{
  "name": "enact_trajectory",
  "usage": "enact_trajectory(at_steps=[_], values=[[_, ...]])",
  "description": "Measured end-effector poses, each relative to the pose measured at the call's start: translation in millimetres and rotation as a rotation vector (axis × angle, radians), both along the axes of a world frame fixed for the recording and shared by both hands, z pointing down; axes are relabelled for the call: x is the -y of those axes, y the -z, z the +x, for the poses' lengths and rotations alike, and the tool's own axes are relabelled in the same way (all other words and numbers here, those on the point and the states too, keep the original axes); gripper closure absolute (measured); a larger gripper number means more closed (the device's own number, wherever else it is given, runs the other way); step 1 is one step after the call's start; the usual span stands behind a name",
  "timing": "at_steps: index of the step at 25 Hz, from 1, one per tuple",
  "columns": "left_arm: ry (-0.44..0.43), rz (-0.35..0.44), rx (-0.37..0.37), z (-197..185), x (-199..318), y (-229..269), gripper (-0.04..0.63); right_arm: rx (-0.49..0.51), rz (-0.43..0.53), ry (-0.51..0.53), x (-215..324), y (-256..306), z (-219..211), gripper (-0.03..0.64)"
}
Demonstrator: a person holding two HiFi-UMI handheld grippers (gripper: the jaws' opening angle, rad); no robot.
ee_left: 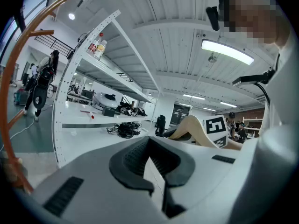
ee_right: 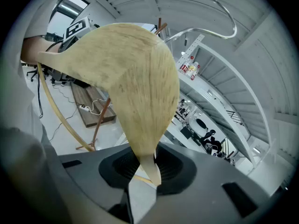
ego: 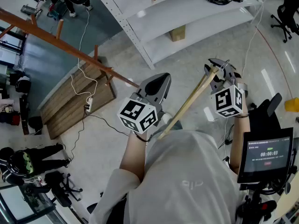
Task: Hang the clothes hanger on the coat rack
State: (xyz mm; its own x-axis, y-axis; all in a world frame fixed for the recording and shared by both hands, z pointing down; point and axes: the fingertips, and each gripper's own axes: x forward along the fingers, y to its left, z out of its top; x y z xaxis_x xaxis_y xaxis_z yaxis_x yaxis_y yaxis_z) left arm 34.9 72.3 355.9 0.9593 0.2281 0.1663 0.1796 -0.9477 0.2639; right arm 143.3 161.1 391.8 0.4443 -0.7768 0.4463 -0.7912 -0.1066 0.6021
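Observation:
My right gripper [ego: 217, 70] is shut on one end of a pale wooden clothes hanger [ego: 187, 104], whose arm slants down toward my chest. In the right gripper view the hanger [ee_right: 135, 73] fills the middle, pinched at its tip between the jaws [ee_right: 145, 164], with its metal hook [ee_right: 216, 12] curving above. The brown wooden coat rack [ego: 70, 50] with short pegs stands ahead at the left, apart from the hanger. My left gripper [ego: 156, 82] is shut with nothing in it, just left of the hanger. The rack [ee_left: 25, 38] arcs along the left edge of the left gripper view [ee_left: 152, 160].
White shelving [ego: 187, 17] stands ahead. A wooden board [ego: 77, 99] with a power strip [ego: 88, 104] and white cable lies on the floor by the rack's base. A screen [ego: 266, 155] stands at my right. A person [ego: 28, 160] is at the lower left.

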Motion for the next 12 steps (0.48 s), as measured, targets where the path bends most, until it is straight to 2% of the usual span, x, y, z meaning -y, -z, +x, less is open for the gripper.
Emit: enact_trajectory(at_steps=[6, 9, 12], values=[[0.011, 0.021, -0.01, 24.3, 71.7, 13.1, 0.594, -0.01, 0.017, 0.04, 84.7, 9.7, 28.6, 0.515], [0.077, 0.022, -0.004, 28.9, 97.8, 14.0, 0.594, -0.015, 0.022, 0.115, 123.5, 16.1, 37.0, 0.515], [0.179, 0.022, 0.003, 29.0, 125.5, 13.1, 0.594, -0.011, 0.021, 0.214, 164.1, 16.6, 43.3, 0.515]])
